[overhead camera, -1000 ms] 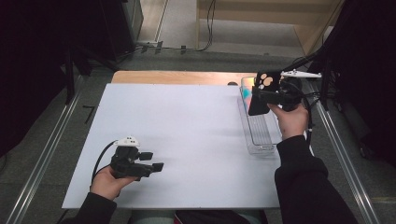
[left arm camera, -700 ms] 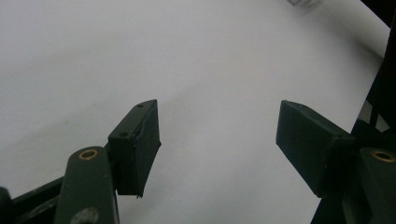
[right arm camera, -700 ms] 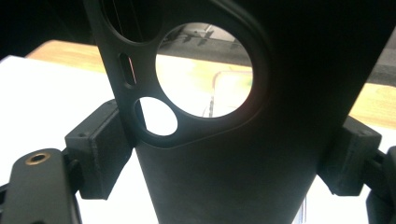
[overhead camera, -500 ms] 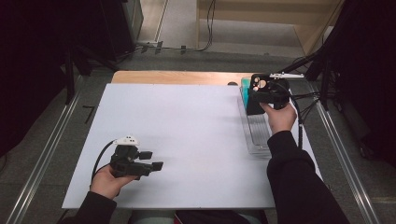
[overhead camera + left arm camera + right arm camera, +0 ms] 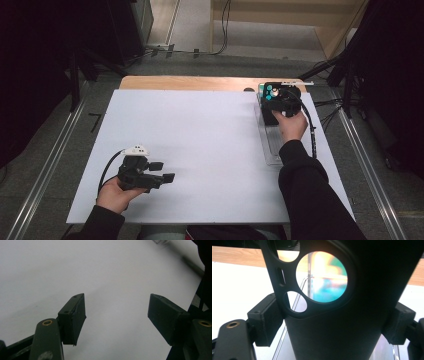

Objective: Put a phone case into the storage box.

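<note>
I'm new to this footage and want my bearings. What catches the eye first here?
The black phone case with round cut-outs, gripped between the jaws of the right gripper at the table's far right, over a clear plastic tray. Next, the broad white table sheet, with the left gripper near its front left edge, jaws open with nothing between them.
</note>
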A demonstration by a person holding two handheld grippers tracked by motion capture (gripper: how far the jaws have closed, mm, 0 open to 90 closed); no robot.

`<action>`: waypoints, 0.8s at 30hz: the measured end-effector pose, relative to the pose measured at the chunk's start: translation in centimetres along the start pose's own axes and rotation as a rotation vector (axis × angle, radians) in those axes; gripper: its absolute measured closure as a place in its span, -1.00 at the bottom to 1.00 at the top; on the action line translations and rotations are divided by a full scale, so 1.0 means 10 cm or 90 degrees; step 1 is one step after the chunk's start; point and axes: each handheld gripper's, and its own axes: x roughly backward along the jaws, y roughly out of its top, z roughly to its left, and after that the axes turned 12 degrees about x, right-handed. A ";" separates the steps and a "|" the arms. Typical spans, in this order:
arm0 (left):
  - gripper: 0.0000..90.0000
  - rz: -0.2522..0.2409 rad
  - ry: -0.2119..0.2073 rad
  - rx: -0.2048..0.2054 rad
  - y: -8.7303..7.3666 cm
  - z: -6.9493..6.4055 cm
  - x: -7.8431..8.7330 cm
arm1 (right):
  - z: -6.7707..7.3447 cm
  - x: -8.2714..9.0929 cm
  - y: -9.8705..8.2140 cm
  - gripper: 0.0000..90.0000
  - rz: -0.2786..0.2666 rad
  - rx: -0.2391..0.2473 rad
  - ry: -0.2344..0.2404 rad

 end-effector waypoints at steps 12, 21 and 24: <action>-0.32 0.003 -0.002 -0.003 0.01 -0.01 -0.01 | -0.04 -0.20 0.13 -0.67 0.005 0.009 -0.013; -0.32 0.005 -0.005 -0.004 0.01 -0.01 -0.02 | -0.05 -0.26 0.18 -0.69 -0.007 0.009 -0.025; -0.32 0.003 -0.003 -0.002 0.01 -0.01 -0.01 | -0.06 -0.26 0.17 -0.69 -0.003 0.002 -0.025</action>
